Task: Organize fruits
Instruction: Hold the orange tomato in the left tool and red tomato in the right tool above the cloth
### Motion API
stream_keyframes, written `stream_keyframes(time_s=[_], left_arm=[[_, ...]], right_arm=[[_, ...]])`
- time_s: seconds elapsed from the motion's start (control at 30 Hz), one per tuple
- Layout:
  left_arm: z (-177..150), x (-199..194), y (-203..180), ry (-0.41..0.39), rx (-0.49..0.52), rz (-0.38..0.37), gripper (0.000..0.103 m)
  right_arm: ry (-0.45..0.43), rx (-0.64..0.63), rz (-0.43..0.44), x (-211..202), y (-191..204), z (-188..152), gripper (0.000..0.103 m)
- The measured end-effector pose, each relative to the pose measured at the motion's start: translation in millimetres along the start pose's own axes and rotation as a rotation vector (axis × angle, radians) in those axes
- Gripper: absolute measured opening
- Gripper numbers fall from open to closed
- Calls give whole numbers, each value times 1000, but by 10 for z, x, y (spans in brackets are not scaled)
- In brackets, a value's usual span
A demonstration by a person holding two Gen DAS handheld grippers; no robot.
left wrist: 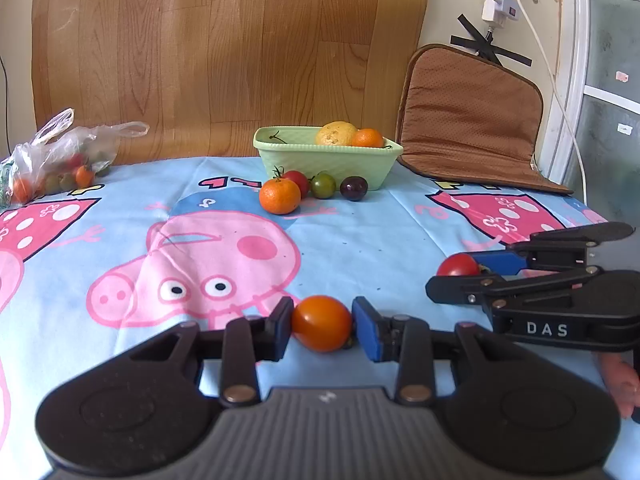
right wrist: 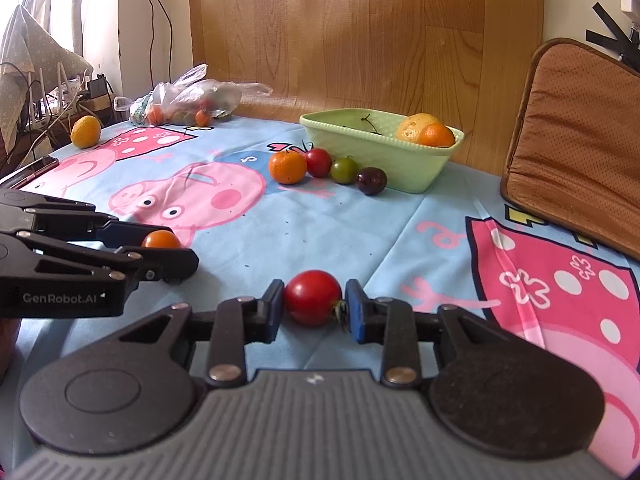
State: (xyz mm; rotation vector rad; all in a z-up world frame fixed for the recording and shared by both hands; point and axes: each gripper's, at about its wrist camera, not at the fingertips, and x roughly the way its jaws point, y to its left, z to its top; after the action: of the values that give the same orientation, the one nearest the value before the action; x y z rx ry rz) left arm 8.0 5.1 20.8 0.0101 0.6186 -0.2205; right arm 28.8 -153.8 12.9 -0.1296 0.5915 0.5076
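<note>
Grippers sit low and side by side over the cartoon tablecloth (left wrist: 360,240), both angled downward. Left gripper (left wrist: 322,325) clamps an orange tomato (left wrist: 322,323); right gripper (right wrist: 314,300) clamps a red tomato (right wrist: 313,298). Green basket (right wrist: 360,148) stands well beyond.

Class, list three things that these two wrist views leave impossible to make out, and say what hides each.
- Clear plastic bag, left wrist view: crumpled film blurs the fruits inside.
- Pale green ribbed bowl, both views: its wall hides whatever lies low inside.
- Brown padded cushion, right wrist view: cut off by the edge.
</note>
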Motion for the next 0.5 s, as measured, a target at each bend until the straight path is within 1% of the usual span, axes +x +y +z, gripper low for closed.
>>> stream_keyframes(time_s=[0.5], left_arm=[[0, 0, 0, 8, 0, -1, 33]], right_arm=[[1, 8, 4, 9, -16, 1, 36]])
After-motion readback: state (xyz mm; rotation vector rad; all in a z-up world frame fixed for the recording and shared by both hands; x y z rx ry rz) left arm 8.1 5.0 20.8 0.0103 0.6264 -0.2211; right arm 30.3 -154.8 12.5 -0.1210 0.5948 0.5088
